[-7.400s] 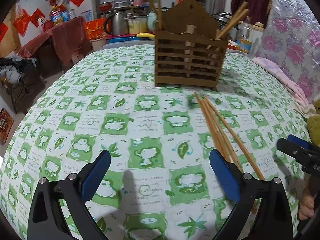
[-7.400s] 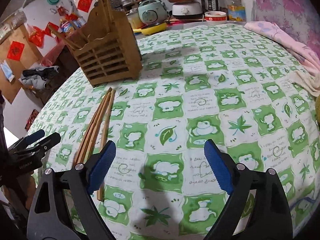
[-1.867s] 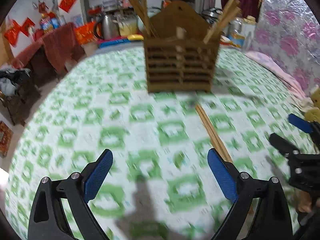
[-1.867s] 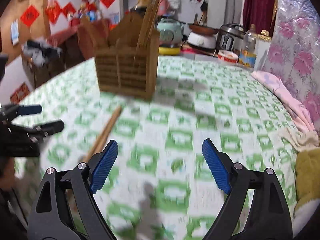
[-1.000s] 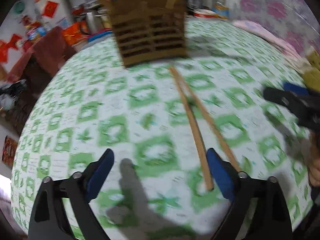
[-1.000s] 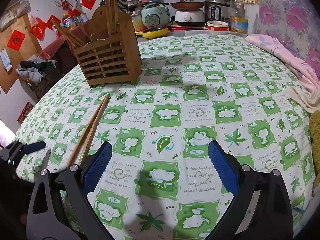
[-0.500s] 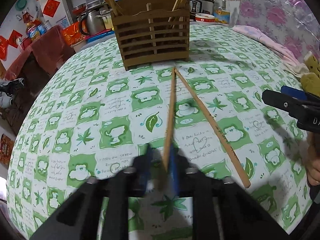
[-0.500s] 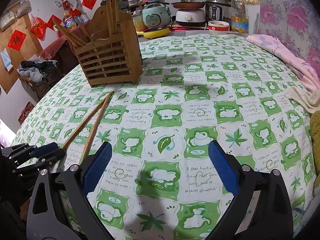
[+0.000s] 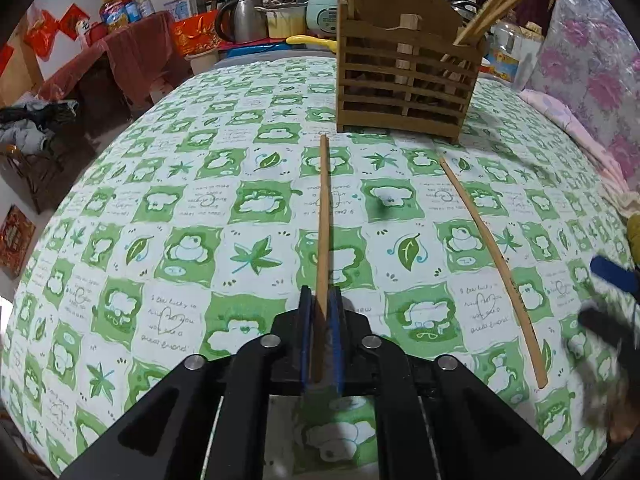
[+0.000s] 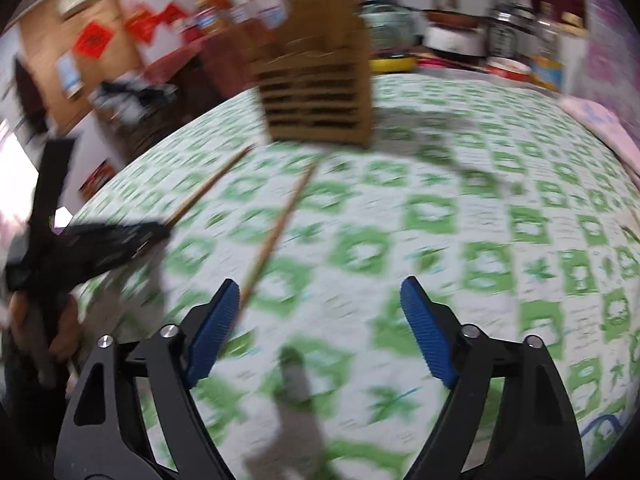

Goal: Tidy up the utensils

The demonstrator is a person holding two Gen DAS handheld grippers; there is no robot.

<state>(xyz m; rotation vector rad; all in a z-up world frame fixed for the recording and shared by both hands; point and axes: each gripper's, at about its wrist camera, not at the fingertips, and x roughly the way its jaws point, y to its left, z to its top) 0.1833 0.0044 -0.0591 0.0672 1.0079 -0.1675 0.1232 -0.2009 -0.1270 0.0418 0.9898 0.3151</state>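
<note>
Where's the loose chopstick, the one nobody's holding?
In the left wrist view the loose chopstick lies on the tablecloth, right of the chopstick clamped in the left gripper, its far tip near the wooden holder.

holder at table's far side; two chopsticks before it, apart

Left wrist camera: low over the desk, looking along its fingers toward the wooden chopstick holder. Right wrist camera: same heading from further right, blurred. Shared: holder, both chopsticks, green tablecloth.
</note>
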